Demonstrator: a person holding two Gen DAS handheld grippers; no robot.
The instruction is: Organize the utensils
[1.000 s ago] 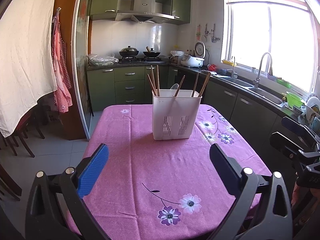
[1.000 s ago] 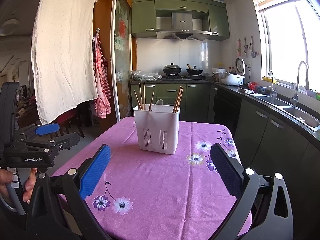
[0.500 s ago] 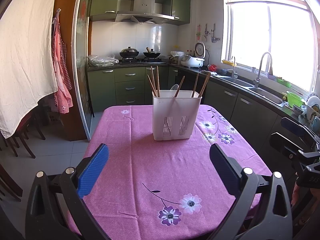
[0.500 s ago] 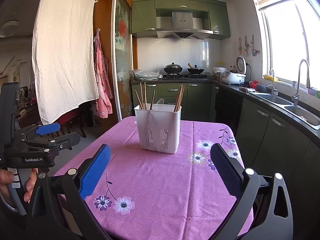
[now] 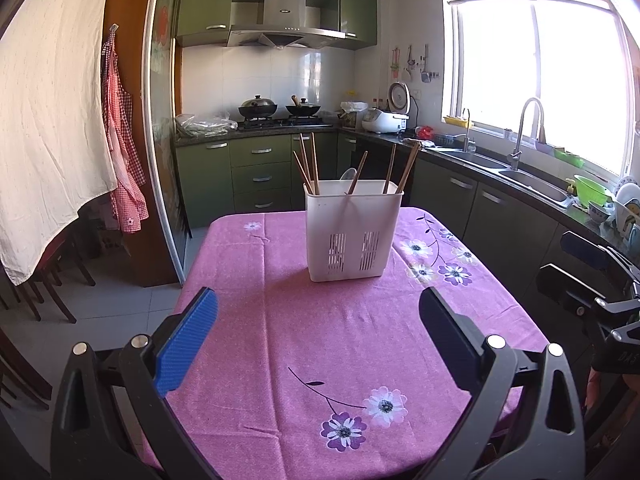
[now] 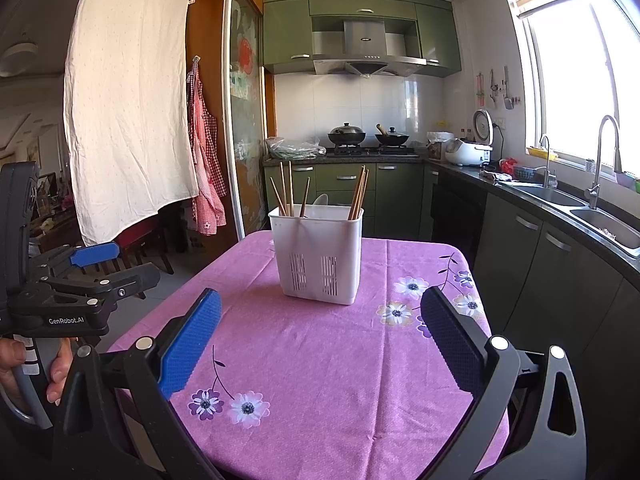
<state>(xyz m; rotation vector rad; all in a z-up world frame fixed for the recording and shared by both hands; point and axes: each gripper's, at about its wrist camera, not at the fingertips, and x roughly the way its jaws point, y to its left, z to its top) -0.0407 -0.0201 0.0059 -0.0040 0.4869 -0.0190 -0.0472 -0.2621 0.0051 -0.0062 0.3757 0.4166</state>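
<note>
A white slotted utensil holder (image 5: 353, 232) (image 6: 318, 254) stands upright near the far end of a table covered in a pink flowered cloth (image 5: 320, 340) (image 6: 328, 360). Several wooden chopsticks (image 5: 310, 168) (image 6: 357, 192) and a pale spoon (image 5: 349, 174) stick out of its top. My left gripper (image 5: 318, 338) is open over the near half of the table, nothing between its fingers. My right gripper (image 6: 320, 338) is open too, empty, well short of the holder. Each gripper shows at the edge of the other's view.
Green kitchen cabinets (image 5: 260, 176) and a counter with a sink (image 5: 532, 184) run behind and right of the table. A white cloth (image 6: 128, 112) and a red checked apron (image 6: 204, 152) hang at the left. Dark chairs (image 5: 48, 280) stand by the table's left side.
Both grippers have drifted very slightly; the holder sits a touch lower and nearer in the right wrist view. Nothing was grasped or released.
</note>
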